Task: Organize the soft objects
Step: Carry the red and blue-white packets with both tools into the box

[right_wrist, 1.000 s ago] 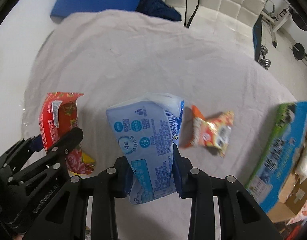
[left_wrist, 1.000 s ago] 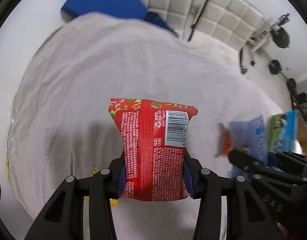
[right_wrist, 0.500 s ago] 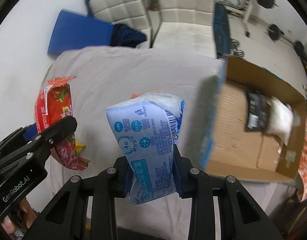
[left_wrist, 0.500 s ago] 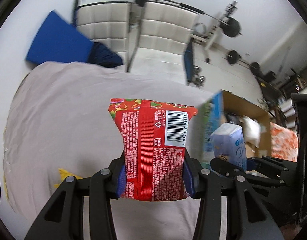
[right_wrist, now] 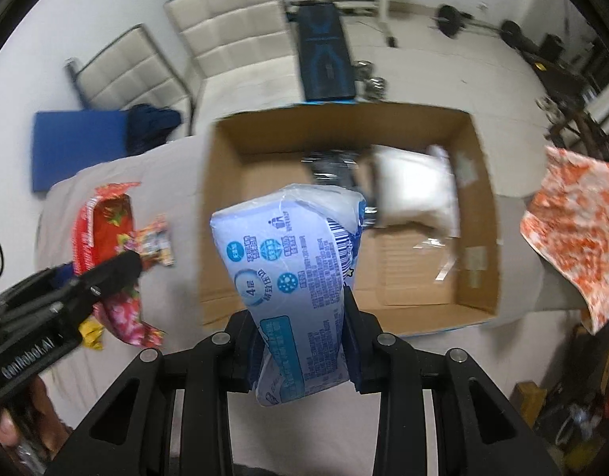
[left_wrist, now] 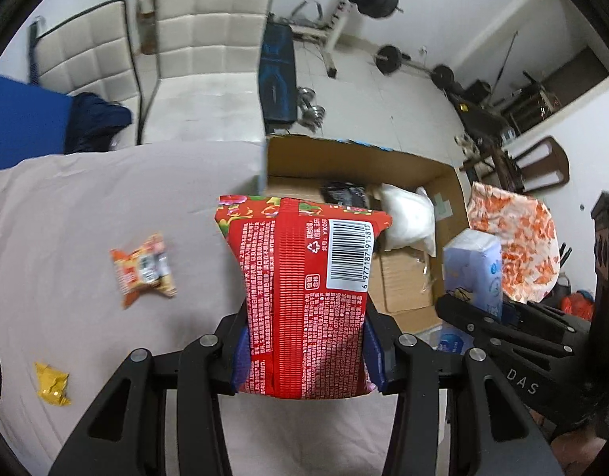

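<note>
My left gripper [left_wrist: 304, 341] is shut on a red tissue pack [left_wrist: 304, 289] with a barcode, held above the cloth-covered table beside the open cardboard box [left_wrist: 344, 154]. My right gripper [right_wrist: 302, 337] is shut on a light blue tissue pack [right_wrist: 292, 269], held over the front part of the cardboard box [right_wrist: 479, 214]. In the box lie a white soft pack [right_wrist: 415, 190] and a dark packet [right_wrist: 332, 170]. The left wrist view shows the blue pack [left_wrist: 473, 265] at the right. The red pack [right_wrist: 106, 238] appears at the left of the right wrist view.
An orange snack packet [left_wrist: 144, 269] and a small yellow wrapper [left_wrist: 52, 382] lie on the beige tablecloth [left_wrist: 86, 206]. White padded chairs [left_wrist: 209, 39], a blue board [left_wrist: 23, 119] and a weight bench stand behind. An orange-patterned cloth [left_wrist: 518, 246] lies right of the box.
Both grippers have swung to the right from over the table toward the cardboard box, each keeping its pack. The box now fills the middle of the right wrist view.
</note>
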Action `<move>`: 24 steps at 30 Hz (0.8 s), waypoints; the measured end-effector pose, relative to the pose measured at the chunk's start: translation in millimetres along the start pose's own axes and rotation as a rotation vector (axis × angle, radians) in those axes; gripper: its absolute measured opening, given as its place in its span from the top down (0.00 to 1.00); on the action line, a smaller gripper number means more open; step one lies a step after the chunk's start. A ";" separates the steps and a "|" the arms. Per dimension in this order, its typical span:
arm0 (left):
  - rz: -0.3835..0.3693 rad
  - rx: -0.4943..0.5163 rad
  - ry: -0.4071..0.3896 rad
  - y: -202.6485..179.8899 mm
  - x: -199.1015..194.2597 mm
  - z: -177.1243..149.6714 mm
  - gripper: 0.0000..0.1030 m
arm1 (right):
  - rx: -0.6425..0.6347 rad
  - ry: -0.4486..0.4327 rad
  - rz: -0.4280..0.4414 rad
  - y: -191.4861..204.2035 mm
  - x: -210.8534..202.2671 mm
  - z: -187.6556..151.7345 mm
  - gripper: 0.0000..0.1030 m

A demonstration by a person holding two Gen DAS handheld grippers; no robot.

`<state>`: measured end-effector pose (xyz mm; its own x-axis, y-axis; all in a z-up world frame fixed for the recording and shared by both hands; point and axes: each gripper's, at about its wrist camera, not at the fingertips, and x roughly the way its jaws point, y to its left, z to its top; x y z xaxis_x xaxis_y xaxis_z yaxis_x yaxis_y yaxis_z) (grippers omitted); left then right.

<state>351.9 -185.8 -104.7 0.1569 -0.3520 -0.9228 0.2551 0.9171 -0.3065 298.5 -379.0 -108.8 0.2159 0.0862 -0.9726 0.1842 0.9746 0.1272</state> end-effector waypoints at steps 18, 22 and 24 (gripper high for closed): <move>0.143 0.013 0.230 -43.3 168.4 75.0 0.58 | 0.060 0.234 -0.105 -131.6 145.5 41.2 0.65; 0.180 0.024 0.259 -43.4 191.2 78.6 0.58 | 0.042 0.274 -0.125 -137.5 168.8 40.3 0.64; 0.194 0.030 0.280 -43.5 201.6 80.1 0.57 | 0.042 0.291 -0.125 -140.7 177.4 40.2 0.62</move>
<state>448.9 -311.6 -258.7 -0.0618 -0.1022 -0.9928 0.2743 0.9547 -0.1153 349.5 -509.2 -291.4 -0.0929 0.0279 -0.9953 0.2331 0.9724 0.0055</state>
